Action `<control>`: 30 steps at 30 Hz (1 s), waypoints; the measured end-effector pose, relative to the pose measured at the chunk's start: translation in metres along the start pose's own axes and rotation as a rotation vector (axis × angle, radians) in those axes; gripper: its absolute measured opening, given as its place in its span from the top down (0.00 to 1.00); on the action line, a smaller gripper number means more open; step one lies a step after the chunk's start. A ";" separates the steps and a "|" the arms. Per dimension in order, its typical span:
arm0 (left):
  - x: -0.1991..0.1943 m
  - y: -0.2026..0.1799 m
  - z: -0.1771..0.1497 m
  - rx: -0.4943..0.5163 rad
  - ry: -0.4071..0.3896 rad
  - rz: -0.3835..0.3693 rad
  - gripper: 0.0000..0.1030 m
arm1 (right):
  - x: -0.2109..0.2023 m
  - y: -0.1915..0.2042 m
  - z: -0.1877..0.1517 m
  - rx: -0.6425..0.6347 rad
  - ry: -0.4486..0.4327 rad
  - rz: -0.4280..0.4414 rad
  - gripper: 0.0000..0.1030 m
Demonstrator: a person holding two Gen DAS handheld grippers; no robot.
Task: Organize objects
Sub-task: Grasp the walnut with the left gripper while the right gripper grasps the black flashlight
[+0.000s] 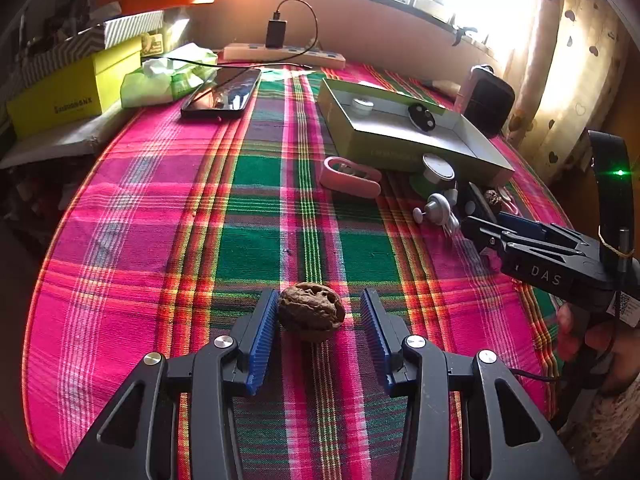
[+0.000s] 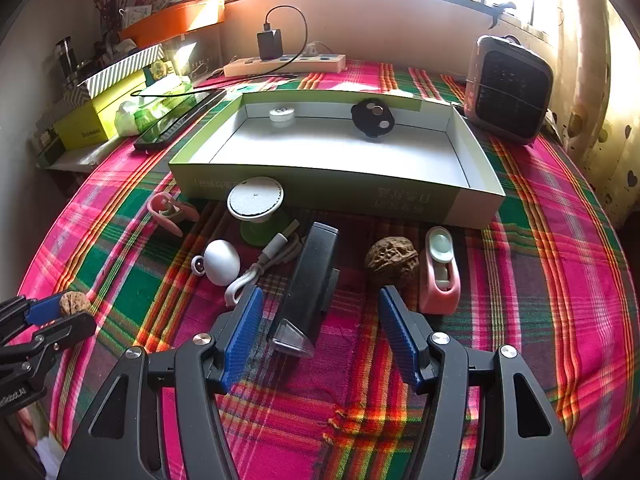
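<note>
**Walnut between spread jaws, box waiting**

The walnut (image 1: 311, 311) lies on the plaid cloth (image 1: 160, 240) between the left gripper (image 1: 319, 322), released, apparently ready to grasp. The right gripper (image 2: 320, 336), also released, straddles a black device (image 2: 310, 280) near the far box (image 2: 320, 188).

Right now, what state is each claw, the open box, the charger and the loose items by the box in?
left claw: open, walnut between its pads, right pad clear of it
right claw: open, empty, over black device
green box: lidless, holds white cap and black disc
charger: plugged into power strip
second walnut: on cloth, outside box
pink tape dispenser: upright
</note>
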State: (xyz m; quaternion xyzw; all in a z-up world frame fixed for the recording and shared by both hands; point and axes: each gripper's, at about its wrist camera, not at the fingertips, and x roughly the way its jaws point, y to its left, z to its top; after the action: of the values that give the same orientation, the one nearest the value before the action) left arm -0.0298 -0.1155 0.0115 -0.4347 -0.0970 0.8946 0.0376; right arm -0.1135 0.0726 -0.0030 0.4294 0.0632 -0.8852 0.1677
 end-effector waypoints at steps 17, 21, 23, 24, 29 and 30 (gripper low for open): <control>0.001 0.001 0.002 -0.001 -0.004 0.020 0.63 | 0.001 -0.004 0.001 0.022 -0.013 -0.027 0.66; 0.002 0.002 0.001 -0.006 -0.008 0.039 0.70 | 0.001 -0.004 0.001 0.017 -0.015 -0.026 0.72; 0.002 0.003 0.001 -0.009 -0.009 0.035 0.70 | 0.001 -0.003 0.001 0.015 -0.014 -0.026 0.75; 0.002 0.003 0.001 -0.008 -0.010 0.037 0.70 | 0.001 -0.003 0.001 0.014 -0.014 -0.027 0.75; 0.001 0.004 0.001 -0.007 -0.010 0.037 0.70 | 0.001 -0.003 0.001 0.014 -0.015 -0.028 0.75; 0.001 0.004 0.001 -0.007 -0.011 0.037 0.70 | 0.001 -0.003 0.001 0.013 -0.015 -0.028 0.75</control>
State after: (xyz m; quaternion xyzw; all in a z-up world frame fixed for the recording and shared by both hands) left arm -0.0312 -0.1196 0.0100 -0.4318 -0.0922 0.8971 0.0191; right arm -0.1157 0.0746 -0.0030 0.4230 0.0619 -0.8910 0.1530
